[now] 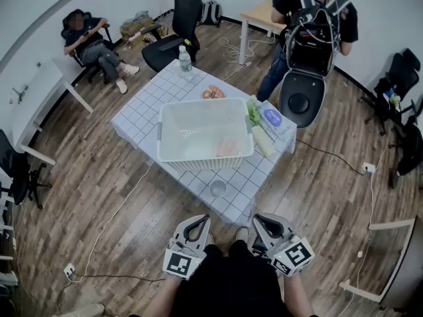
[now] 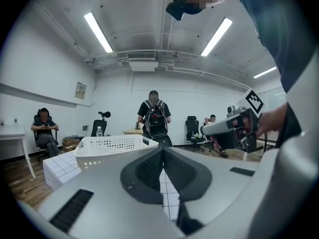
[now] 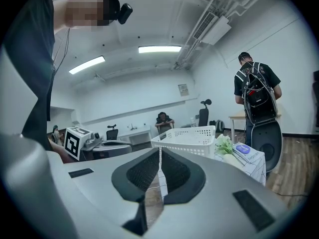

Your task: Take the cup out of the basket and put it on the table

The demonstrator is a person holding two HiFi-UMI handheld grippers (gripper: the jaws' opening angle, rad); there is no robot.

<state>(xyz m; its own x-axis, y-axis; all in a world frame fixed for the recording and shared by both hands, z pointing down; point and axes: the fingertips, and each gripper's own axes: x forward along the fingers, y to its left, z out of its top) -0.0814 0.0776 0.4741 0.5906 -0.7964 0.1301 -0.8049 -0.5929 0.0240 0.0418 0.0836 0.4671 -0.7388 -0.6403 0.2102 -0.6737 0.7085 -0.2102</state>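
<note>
A small pale cup (image 1: 217, 189) stands upright on the checked tablecloth, just in front of the white perforated basket (image 1: 173, 152). Something pinkish (image 1: 226, 147) lies inside the basket. My left gripper (image 1: 196, 221) and right gripper (image 1: 264, 220) hover side by side below the table's near corner, both shut and empty, well short of the cup. In the left gripper view the jaws (image 2: 162, 152) meet in a closed seam, with the basket (image 2: 114, 146) beyond. The right gripper view shows the same closed seam (image 3: 159, 154) and the basket (image 3: 190, 136) ahead.
On the table (image 1: 142, 114) stand a water bottle (image 1: 185, 59), a plate of carrots (image 1: 213, 92), and greens with a blue pack (image 1: 269, 119). A person with a backpack (image 1: 316, 28) stands at the far right corner. Another person sits at the back left (image 1: 92, 41). Cables cross the wooden floor.
</note>
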